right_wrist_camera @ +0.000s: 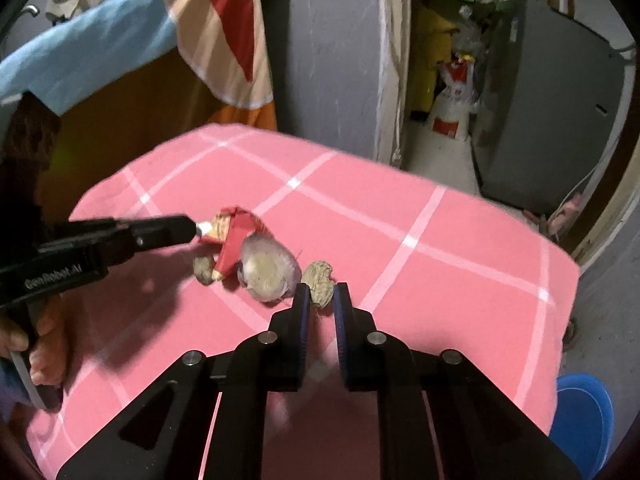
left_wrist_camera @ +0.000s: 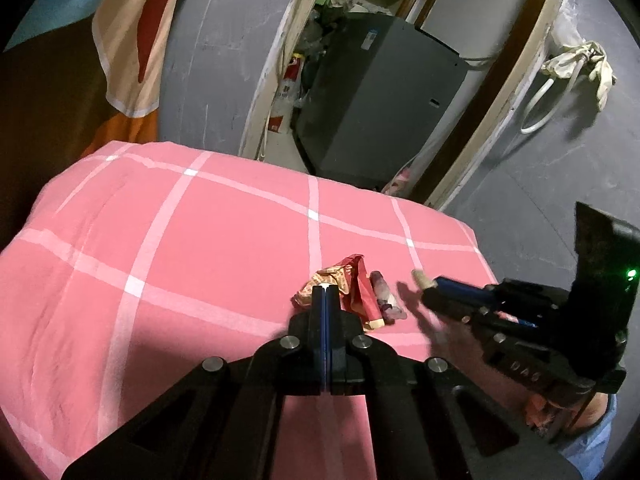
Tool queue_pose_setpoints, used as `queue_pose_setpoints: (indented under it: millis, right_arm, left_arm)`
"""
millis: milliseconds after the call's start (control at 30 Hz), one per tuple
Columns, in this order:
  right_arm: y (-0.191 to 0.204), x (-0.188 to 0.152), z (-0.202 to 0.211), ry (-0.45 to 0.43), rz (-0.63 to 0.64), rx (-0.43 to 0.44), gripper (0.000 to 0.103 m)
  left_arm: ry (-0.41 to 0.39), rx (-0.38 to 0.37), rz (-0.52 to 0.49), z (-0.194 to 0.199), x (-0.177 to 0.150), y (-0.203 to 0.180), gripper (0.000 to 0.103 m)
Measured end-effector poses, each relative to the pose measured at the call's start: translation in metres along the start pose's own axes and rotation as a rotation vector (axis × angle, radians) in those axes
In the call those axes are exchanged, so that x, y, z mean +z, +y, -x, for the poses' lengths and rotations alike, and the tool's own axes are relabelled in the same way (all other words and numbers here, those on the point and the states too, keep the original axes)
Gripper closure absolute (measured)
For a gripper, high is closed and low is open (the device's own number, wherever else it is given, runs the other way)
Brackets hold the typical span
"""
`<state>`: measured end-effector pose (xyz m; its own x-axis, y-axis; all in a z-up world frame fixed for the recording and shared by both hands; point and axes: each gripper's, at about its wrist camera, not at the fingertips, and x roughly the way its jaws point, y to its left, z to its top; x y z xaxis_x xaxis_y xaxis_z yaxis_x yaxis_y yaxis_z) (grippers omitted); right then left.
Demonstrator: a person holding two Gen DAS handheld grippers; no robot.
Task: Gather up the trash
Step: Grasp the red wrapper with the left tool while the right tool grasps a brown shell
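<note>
Pink checked bed [left_wrist_camera: 160, 240] carries the trash near its right edge. Left gripper [left_wrist_camera: 325, 289], fingers pressed together, pinches the red-and-gold wrapper [right_wrist_camera: 236, 240]. Beside it lies a pale paper cup [right_wrist_camera: 266, 270]. Right gripper [right_wrist_camera: 321, 294], fingers slightly spread, straddles 1 peanut shell [right_wrist_camera: 318, 280]

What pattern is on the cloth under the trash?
Pink cloth with a white grid of crossing stripes; clearest in the right wrist view.

Both wrist cameras look down closely from opposite sides, sharing the pink checked cloth [left_wrist_camera: 200, 240].
</note>
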<state>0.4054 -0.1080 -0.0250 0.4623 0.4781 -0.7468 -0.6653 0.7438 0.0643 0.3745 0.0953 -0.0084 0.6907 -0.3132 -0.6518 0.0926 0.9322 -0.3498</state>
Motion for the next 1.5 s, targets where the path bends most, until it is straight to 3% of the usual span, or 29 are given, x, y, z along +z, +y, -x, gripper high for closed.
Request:
queue_pose_setpoints:
  millis: [367,500,667,800,1000,1100,1167,1200,1233,1300,1500]
  right_arm:
    - [-0.002,-0.015,0.051,-0.237,-0.044,-0.054,0.093]
    - [0.000,-0.023,0.061,-0.284,-0.056,-0.070,0.093]
    - [-0.001,-0.034,0.065,-0.292,-0.080,-0.064,0.093]
    - [-0.002,-0.038,0.062,-0.275,-0.079,-0.064,0.093]
    - [-0.010,-0.038,0.055,-0.246,-0.105,-0.040,0.093]
    - [-0.012,-0.039,0.054,-0.243,-0.117,-0.025,0.093]
    - [-0.014,-0.040,0.055,-0.243,-0.123,-0.019,0.093]
    - [-0.015,-0.040,0.054,-0.242,-0.127,-0.015,0.093]
    - [-0.016,-0.040,0.054,-0.240,-0.130,-0.012,0.093]
    - [-0.017,-0.039,0.054,-0.237,-0.135,-0.006,0.093]
    - [-0.019,-0.038,0.053,-0.231,-0.139,-0.001,0.093]
  left_arm:
    - [-0.125,0.017,-0.041,0.022,-0.005,-0.014,0.103]
    - [-0.163,0.030,-0.070,0.030,-0.003,-0.026,0.103]
    - [-0.086,0.091,-0.046,0.011,0.002,-0.023,0.103]
    - [0.029,0.081,-0.001,-0.011,0.006,-0.011,0.103]
    - [0.060,0.073,-0.001,-0.022,0.016,-0.006,0.102]
    - [0.057,0.065,-0.021,-0.021,0.019,-0.005,0.093]
    - [0.040,0.067,-0.040,-0.015,0.019,-0.004,0.071]
    - [0.026,0.079,-0.048,-0.014,0.018,-0.004,0.055]
    - [0.004,0.089,-0.059,-0.011,0.018,-0.005,0.051]
    - [-0.007,0.091,-0.076,-0.011,0.018,-0.004,0.051]
    - [0.084,0.098,-0.078,-0.036,0.022,-0.002,0.051]
